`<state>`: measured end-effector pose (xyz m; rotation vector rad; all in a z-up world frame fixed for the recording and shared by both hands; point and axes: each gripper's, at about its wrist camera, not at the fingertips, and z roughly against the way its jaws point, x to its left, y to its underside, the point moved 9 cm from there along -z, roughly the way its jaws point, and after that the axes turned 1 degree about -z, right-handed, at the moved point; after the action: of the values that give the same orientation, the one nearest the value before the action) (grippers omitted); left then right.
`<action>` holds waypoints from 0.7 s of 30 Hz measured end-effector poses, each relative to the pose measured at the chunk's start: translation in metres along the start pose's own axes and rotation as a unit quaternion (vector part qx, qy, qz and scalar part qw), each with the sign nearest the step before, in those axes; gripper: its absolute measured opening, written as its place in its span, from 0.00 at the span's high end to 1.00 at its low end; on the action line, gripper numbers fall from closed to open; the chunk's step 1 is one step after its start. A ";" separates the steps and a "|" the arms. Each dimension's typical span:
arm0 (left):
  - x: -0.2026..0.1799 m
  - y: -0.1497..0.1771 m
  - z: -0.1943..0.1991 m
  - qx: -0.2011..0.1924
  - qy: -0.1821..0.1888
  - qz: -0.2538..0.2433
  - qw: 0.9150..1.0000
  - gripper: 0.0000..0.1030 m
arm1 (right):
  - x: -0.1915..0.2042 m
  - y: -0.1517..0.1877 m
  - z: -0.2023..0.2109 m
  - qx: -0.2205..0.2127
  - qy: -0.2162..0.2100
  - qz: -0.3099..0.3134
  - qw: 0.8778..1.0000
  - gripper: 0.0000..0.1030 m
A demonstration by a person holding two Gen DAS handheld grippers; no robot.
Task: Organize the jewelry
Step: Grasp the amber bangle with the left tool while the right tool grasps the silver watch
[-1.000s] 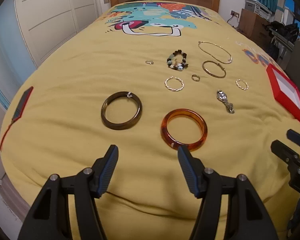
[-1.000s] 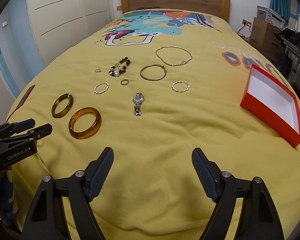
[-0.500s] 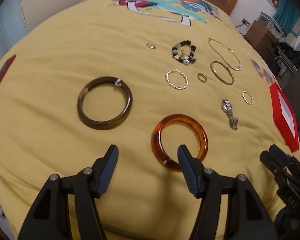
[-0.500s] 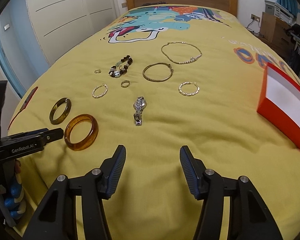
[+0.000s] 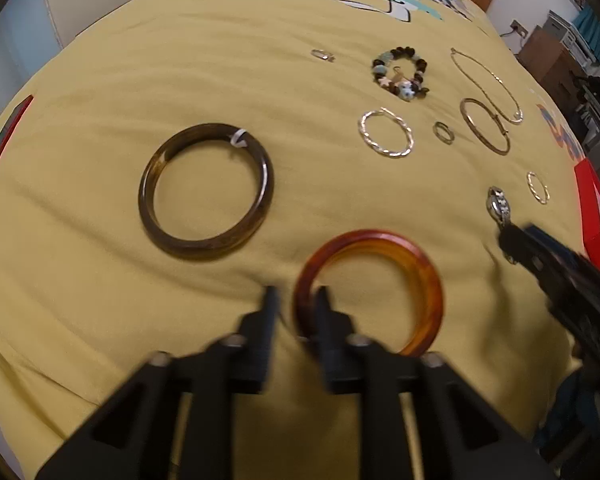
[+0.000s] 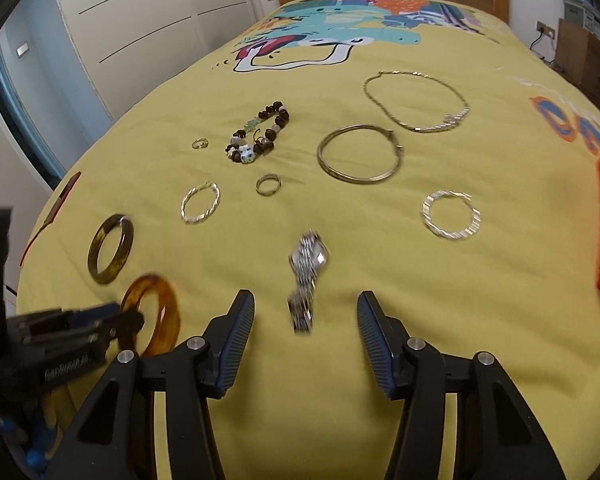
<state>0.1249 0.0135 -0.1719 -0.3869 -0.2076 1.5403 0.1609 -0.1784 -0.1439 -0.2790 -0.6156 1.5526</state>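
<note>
An amber bangle (image 5: pixel 428 280) lies on the yellow bedspread (image 6: pixel 480 288). My left gripper (image 5: pixel 297 302) is closing, its jaws pinching the bangle's left rim. In the right wrist view that left gripper (image 6: pixel 128 322) grips the amber bangle (image 6: pixel 168 308), which is tipped up. A silver watch (image 6: pixel 310 260) lies ahead of my right gripper (image 6: pixel 306 300). Its strap end sits between the closing jaws, and the pads do not touch it. The right gripper (image 5: pixel 512 240) shows beside the watch (image 5: pixel 498 204) in the left wrist view.
A dark brown bangle (image 5: pixel 204 246) lies left of the amber one. Further up the bed lie a beaded bracelet (image 6: pixel 278 114), a chain necklace (image 6: pixel 420 128), a thin gold hoop (image 6: pixel 340 172), twisted silver hoops (image 6: pixel 430 216) and small rings. A red box (image 5: pixel 596 216) sits at the right.
My left gripper dropped toward the amber bangle and its jaws went from wide apart to pinching the rim. My right gripper moved forward to the watch and its jaws narrowed.
</note>
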 end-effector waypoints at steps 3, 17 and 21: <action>0.000 0.001 0.002 -0.001 0.001 -0.008 1.000 0.91 | 0.000 -0.011 -0.015 0.002 0.004 -0.002 1.000 0.53; -0.015 -0.003 0.039 -0.037 0.004 -0.033 0.999 0.92 | -0.002 -0.013 0.014 -0.017 -0.013 -0.012 1.000 0.76; -0.027 -0.004 0.058 -0.051 0.004 -0.043 0.998 0.92 | -0.006 -0.011 0.049 -0.043 -0.018 -0.021 0.999 0.76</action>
<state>0.1063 -0.0068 -0.1140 -0.4589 -0.2940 1.4462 0.1452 -0.1953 -0.0992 -0.3007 -0.7135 1.4957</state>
